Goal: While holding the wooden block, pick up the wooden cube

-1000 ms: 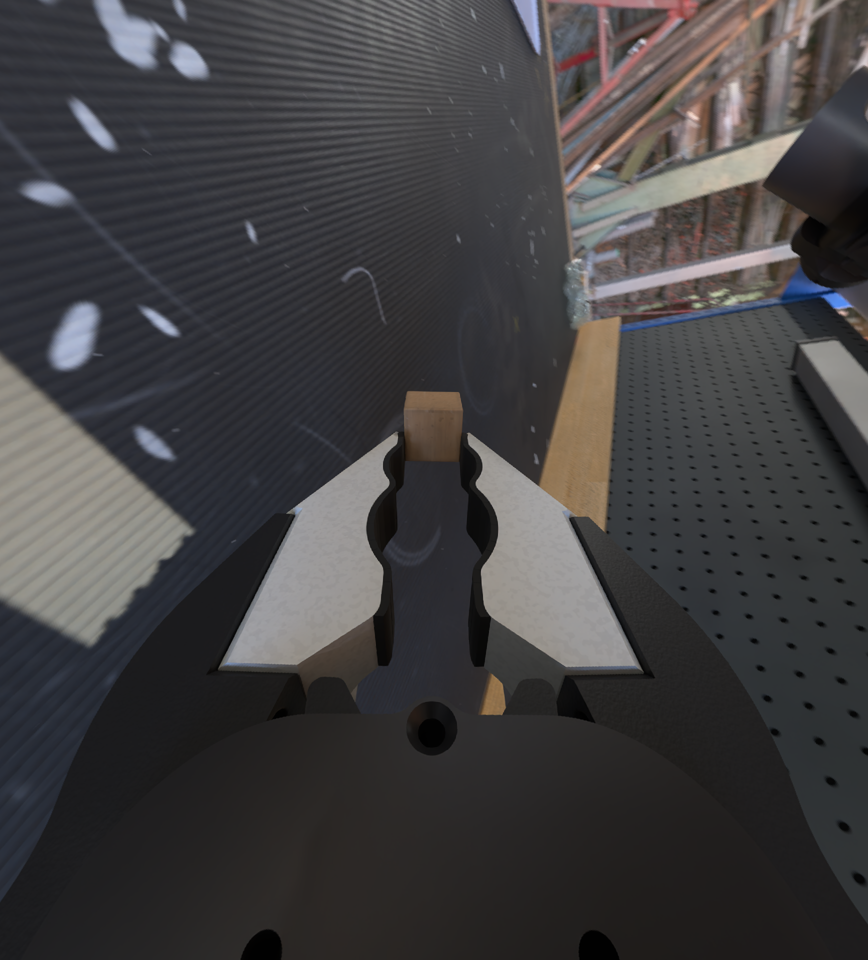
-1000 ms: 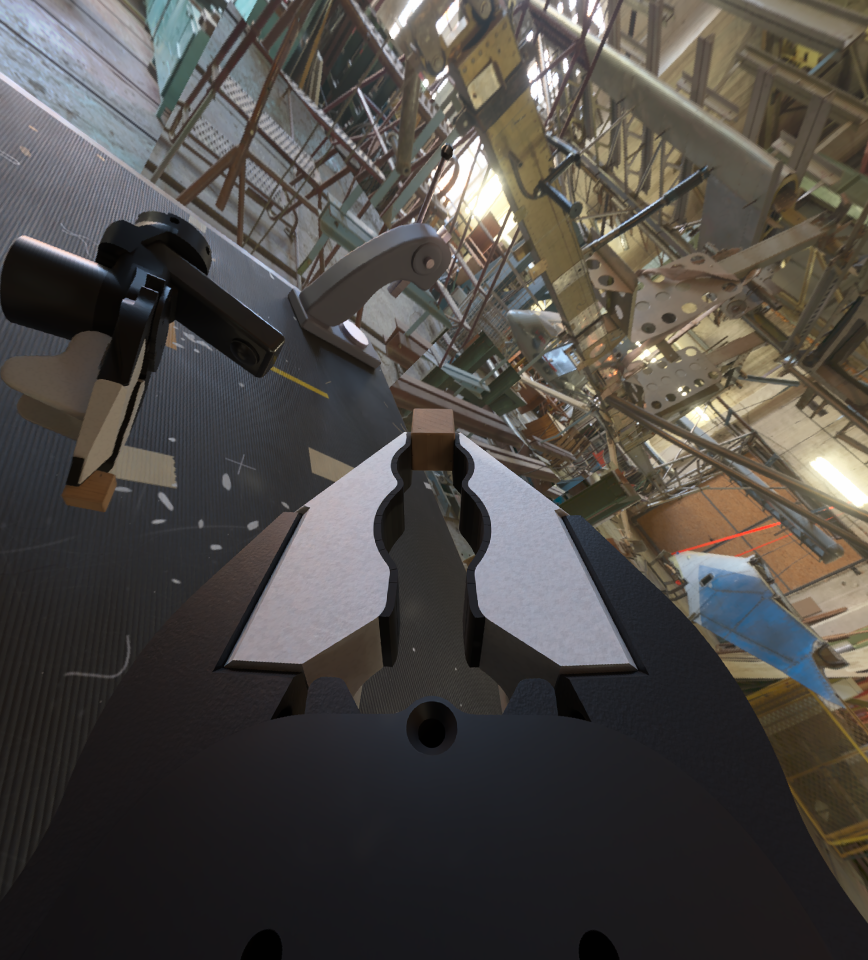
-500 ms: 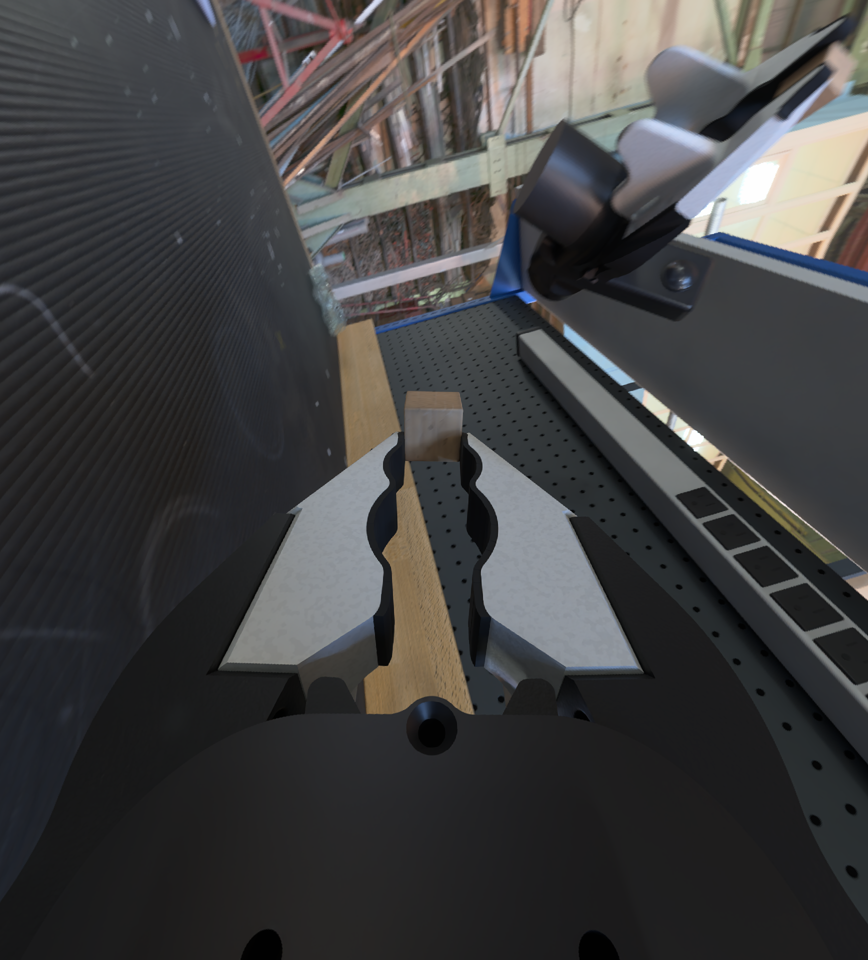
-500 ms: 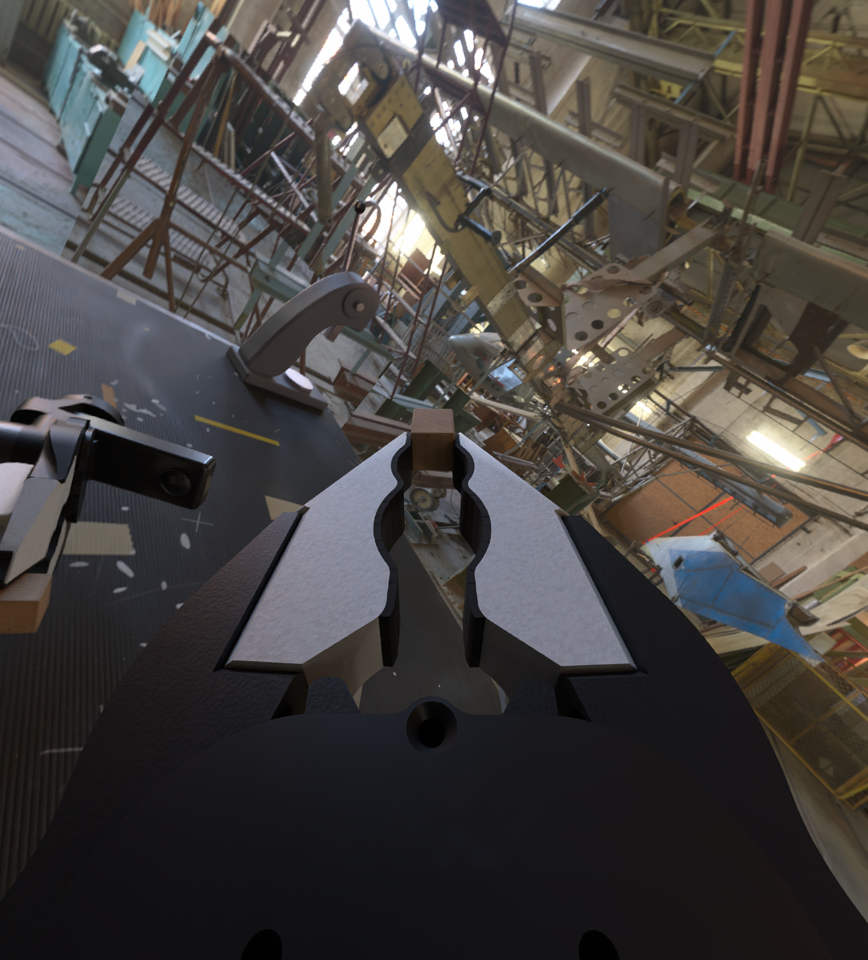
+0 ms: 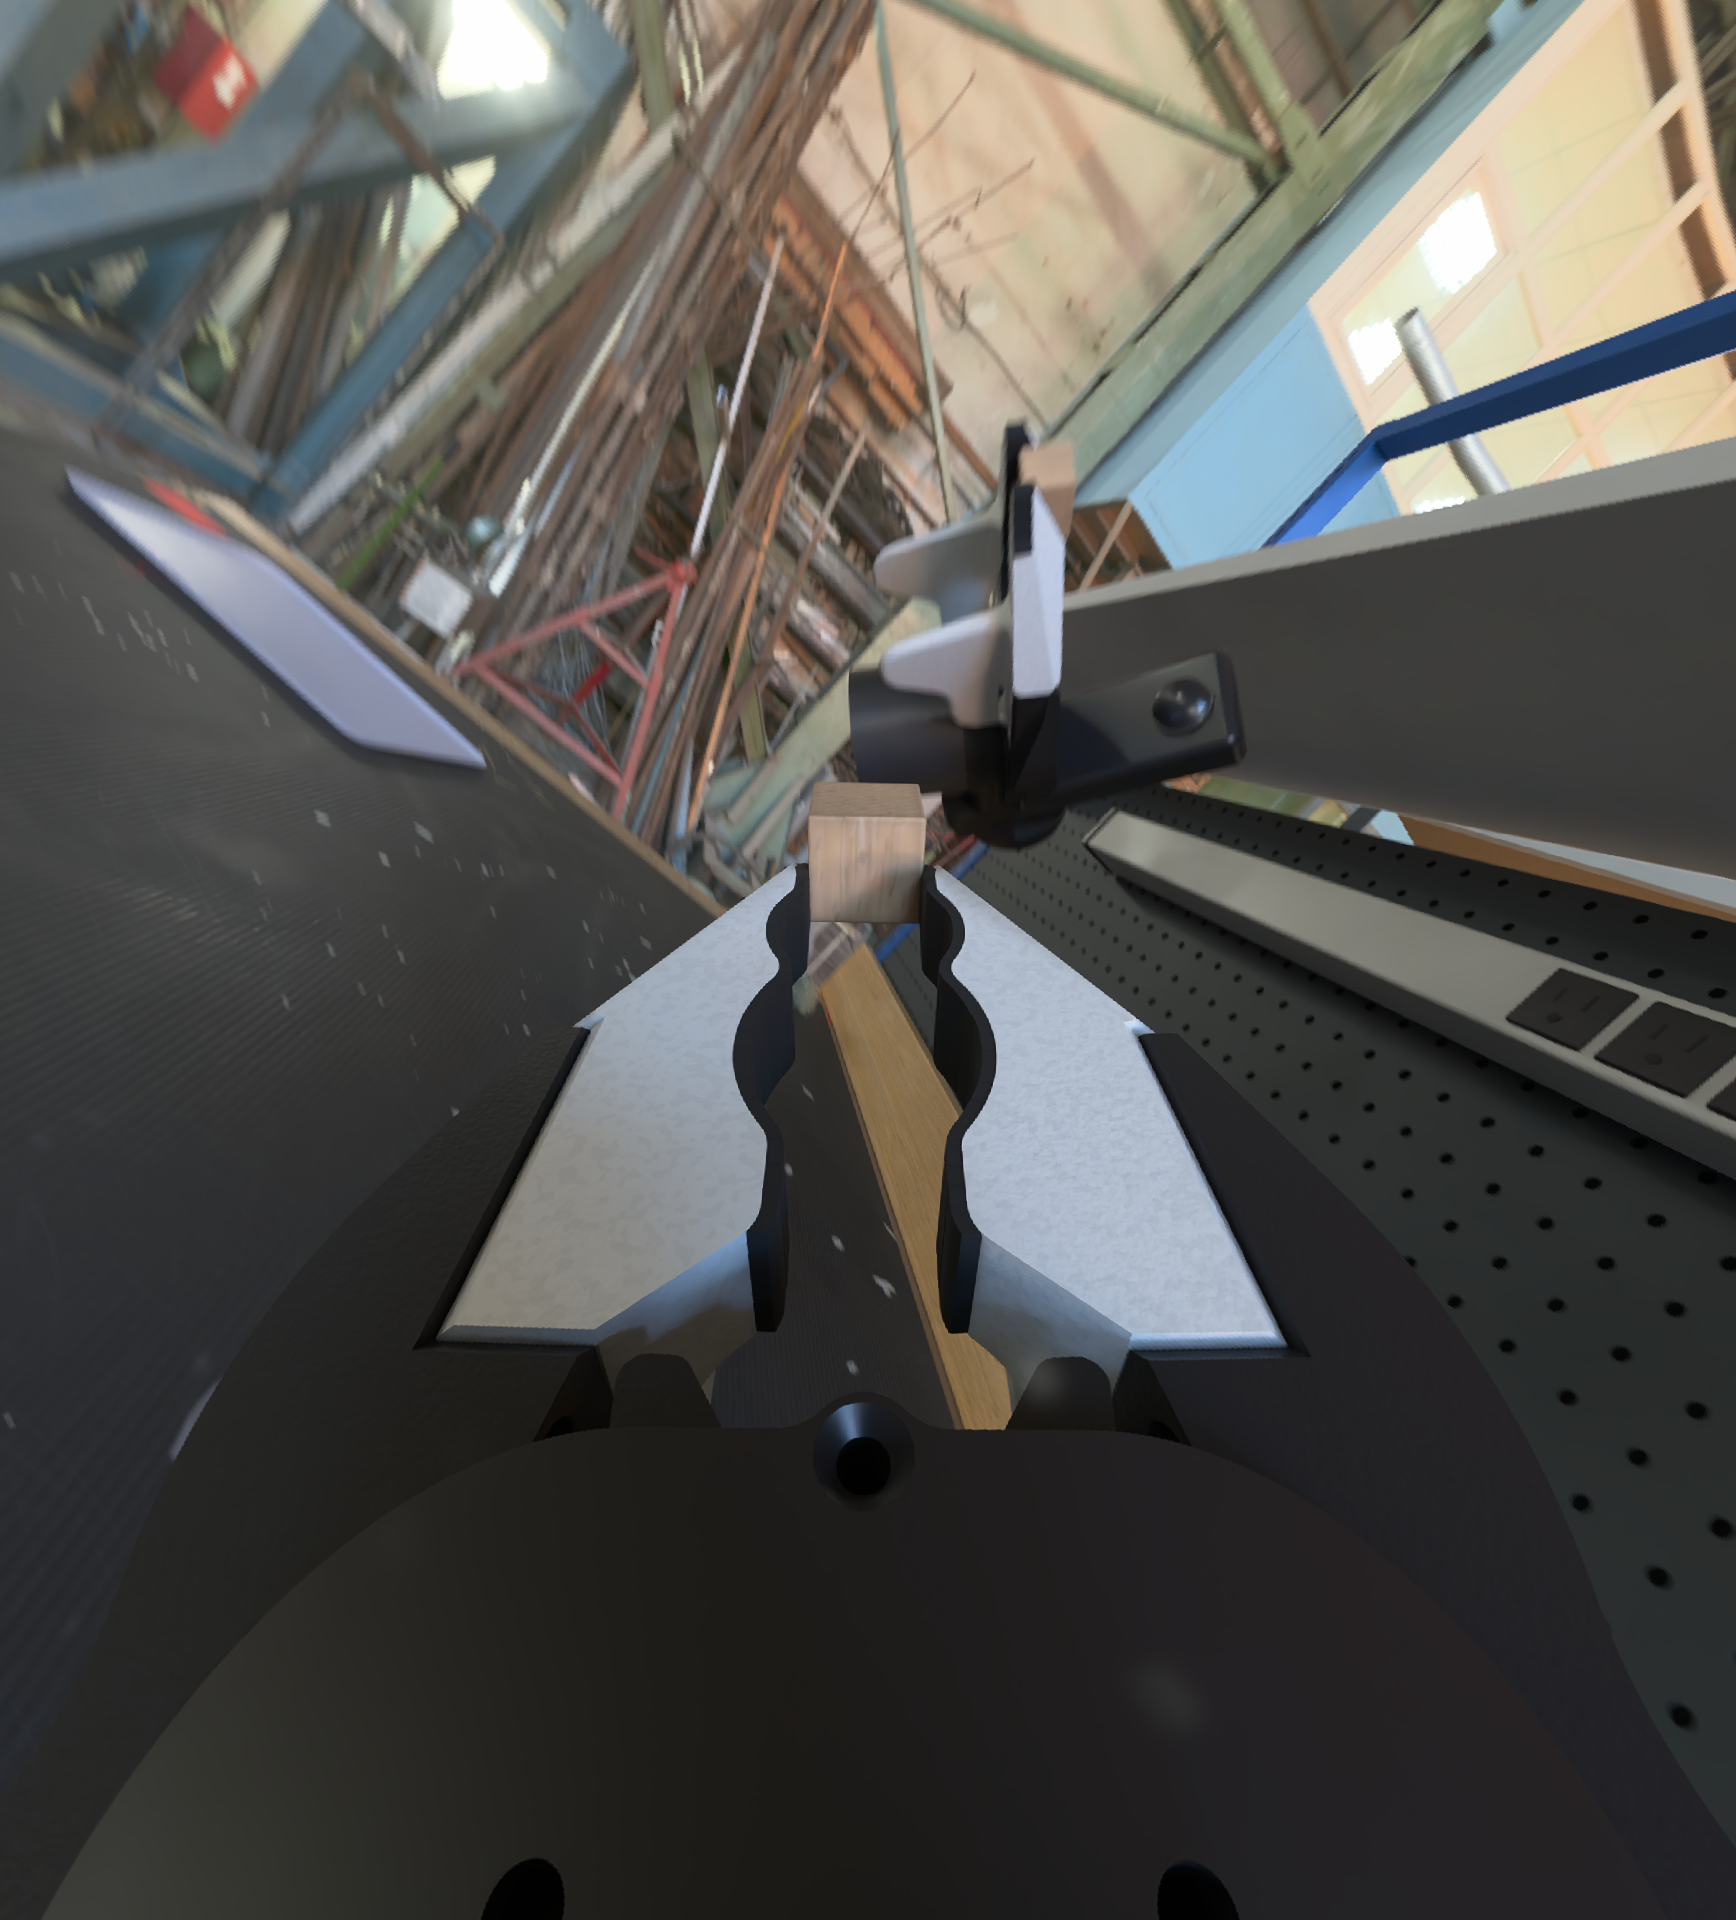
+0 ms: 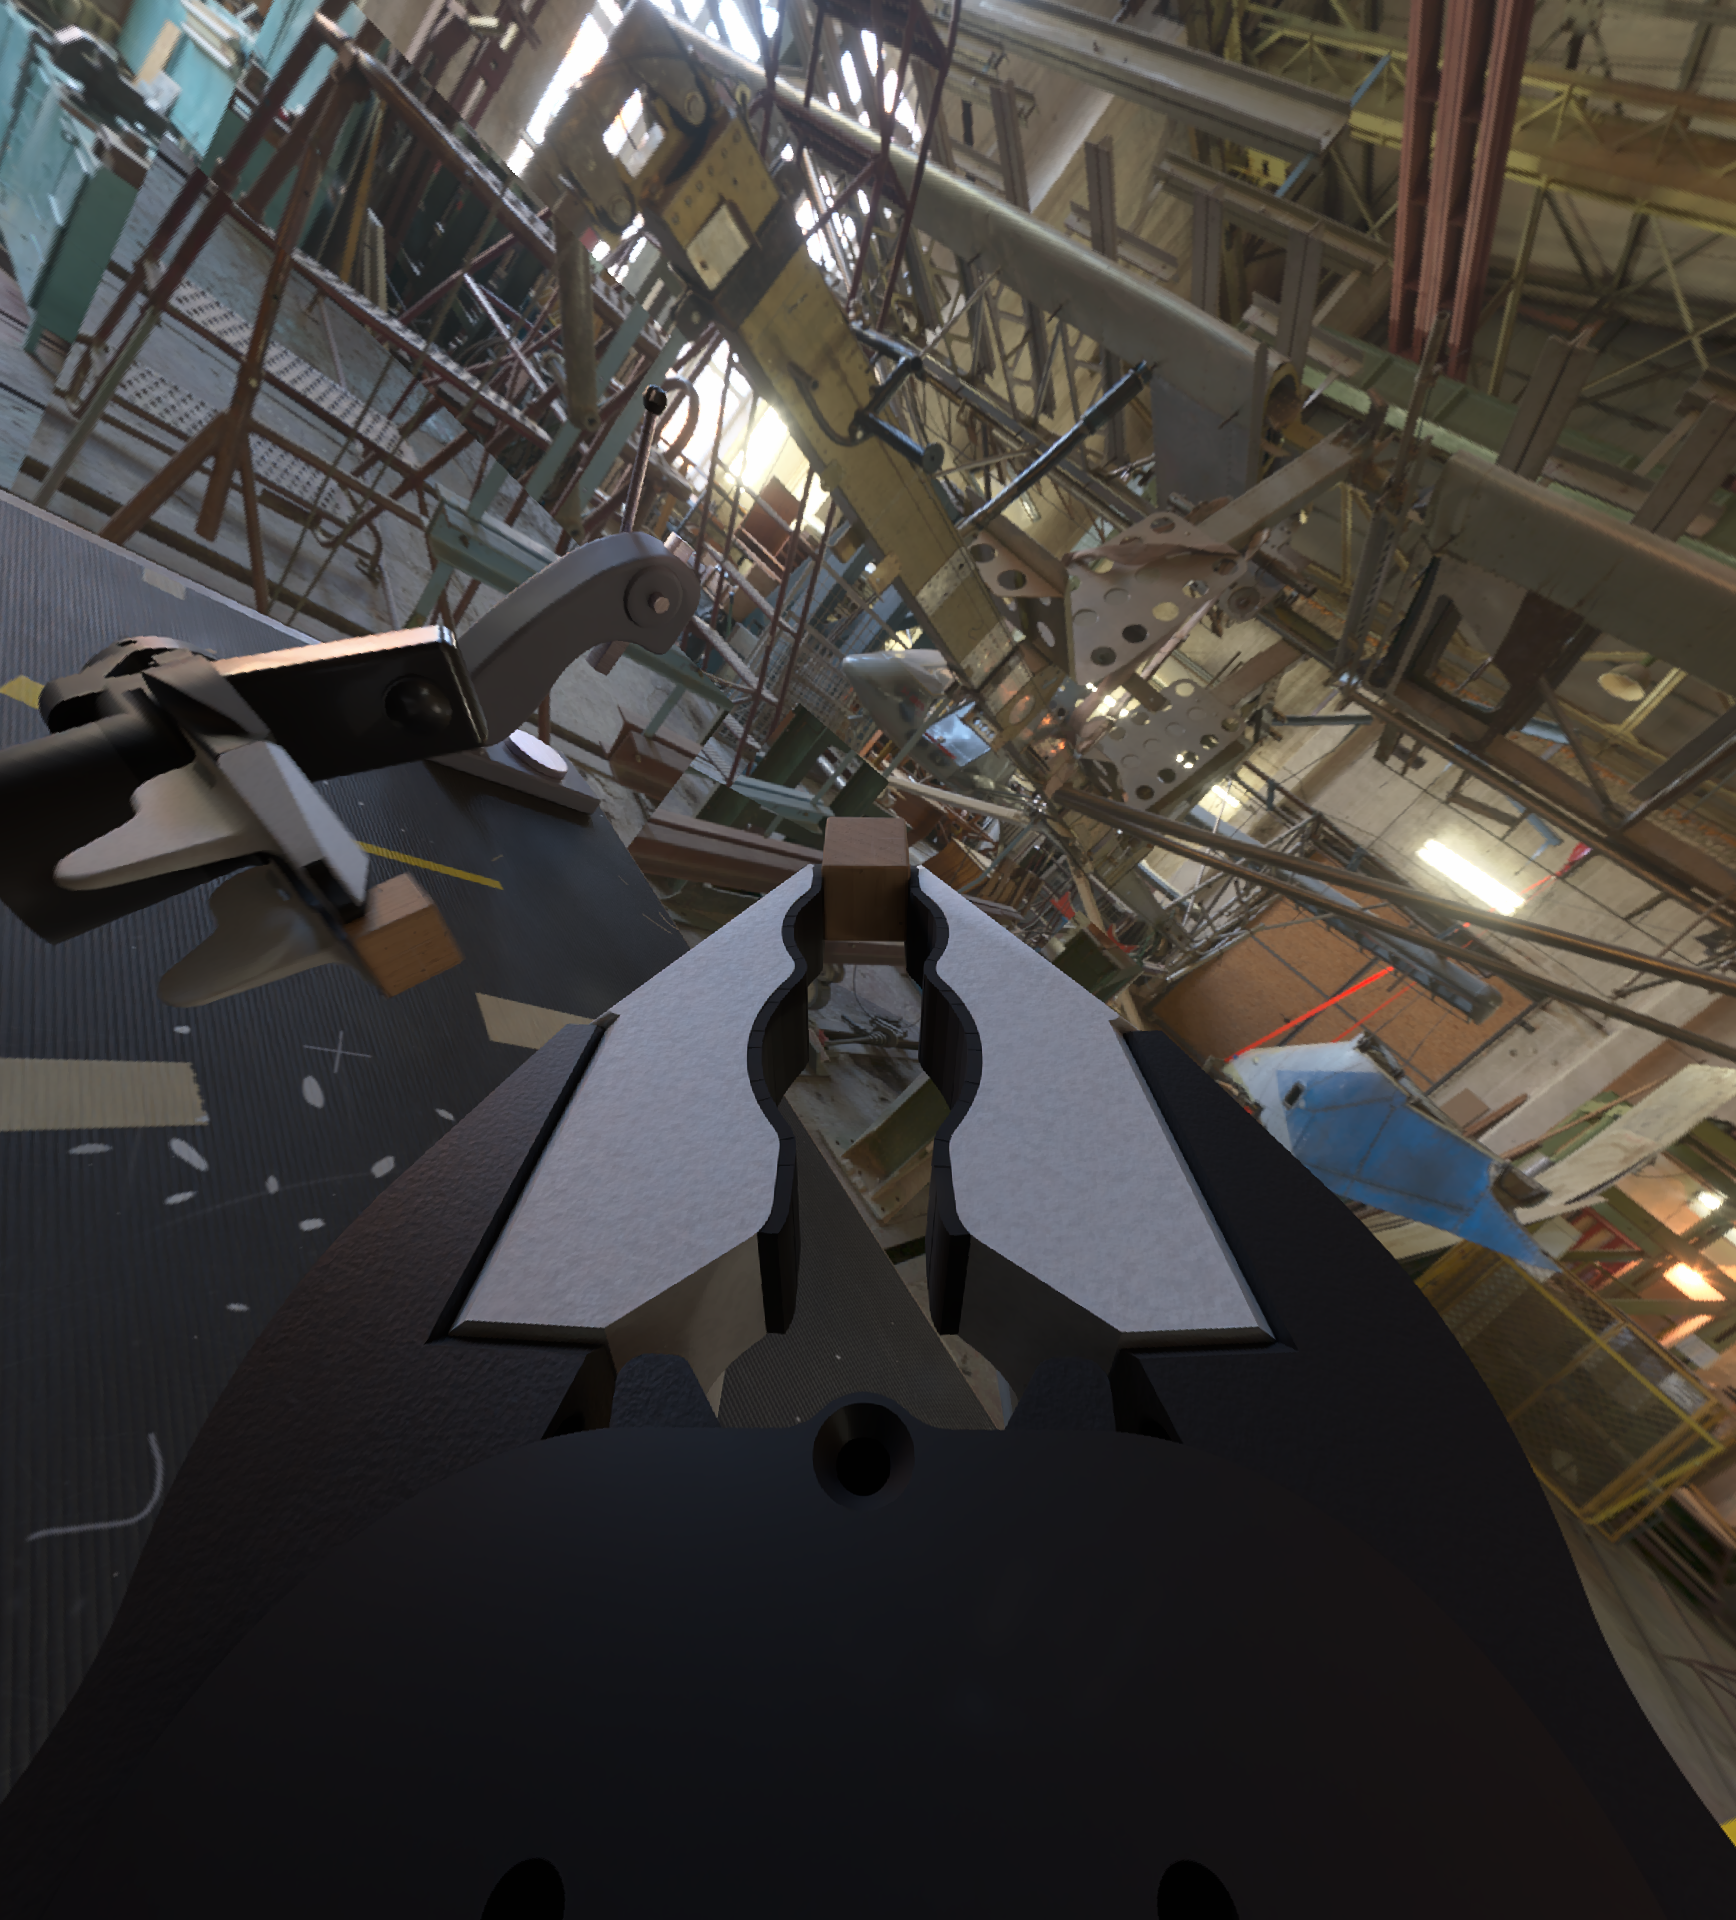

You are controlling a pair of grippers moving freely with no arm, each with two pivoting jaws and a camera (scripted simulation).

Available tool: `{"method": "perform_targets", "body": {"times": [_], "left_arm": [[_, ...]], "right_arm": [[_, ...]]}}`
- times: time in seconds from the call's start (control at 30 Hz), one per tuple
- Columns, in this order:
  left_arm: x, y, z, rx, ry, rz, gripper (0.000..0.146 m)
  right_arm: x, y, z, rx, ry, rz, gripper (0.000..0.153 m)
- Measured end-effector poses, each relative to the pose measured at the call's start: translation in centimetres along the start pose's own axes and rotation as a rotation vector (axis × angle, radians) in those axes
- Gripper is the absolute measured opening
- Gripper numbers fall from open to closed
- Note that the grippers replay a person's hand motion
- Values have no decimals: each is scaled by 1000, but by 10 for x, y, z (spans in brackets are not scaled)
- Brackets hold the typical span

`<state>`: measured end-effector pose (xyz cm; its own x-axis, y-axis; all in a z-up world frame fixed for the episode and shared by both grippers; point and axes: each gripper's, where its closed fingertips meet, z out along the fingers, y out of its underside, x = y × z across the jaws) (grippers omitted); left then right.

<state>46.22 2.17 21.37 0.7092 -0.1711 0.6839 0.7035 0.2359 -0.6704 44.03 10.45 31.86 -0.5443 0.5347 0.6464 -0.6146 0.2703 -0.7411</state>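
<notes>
A cluttered workshop hall of beams and scaffolding fills the background, above a dark ribbed mat [image 5: 220,987] and a black pegboard [image 5: 1466,1247].

Your left gripper [image 5: 865,894] is clamped on the pale wooden cube [image 5: 865,868], pinched right at the fingertips and lifted clear of the mat. Below the cube, between your fingers, you see a long light wooden strip [image 5: 905,1101] where mat meets pegboard. To the cube's right a grey power strip [image 5: 1466,977] lies on the pegboard.

Just above and right of the cube hangs your right gripper [image 5: 1035,478], pointing upward with a small piece of wood at its tips. In its own view the right gripper [image 6: 865,883] grips the darker wooden block [image 6: 865,878] between its tips, aimed up at the rafters; the left gripper [image 6: 365,925] shows at left, tilted, cube [image 6: 405,933] in its tips, in front of a grey curved bracket [image 6: 583,613] standing on the mat [image 6: 116,1247].
</notes>
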Motion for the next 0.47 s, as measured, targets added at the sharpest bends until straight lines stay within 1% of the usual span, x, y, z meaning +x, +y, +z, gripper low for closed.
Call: {"method": "perform_targets", "body": {"times": [0.2,0.27,0.4,0.47], "left_arm": [[10,-43,-1,211,53,151,20],[6,-52,-1,231,8,235,20],[3,-66,-1,217,-102,470,20],[7,-73,0,221,-114,562,20]], "right_arm": [[1,0,2,-11,16,-3,14],[-2,2,4,-21,3,-9,14],[-13,4,8,-42,-41,-67,14],[-18,5,11,-63,-52,-115,14]]}}
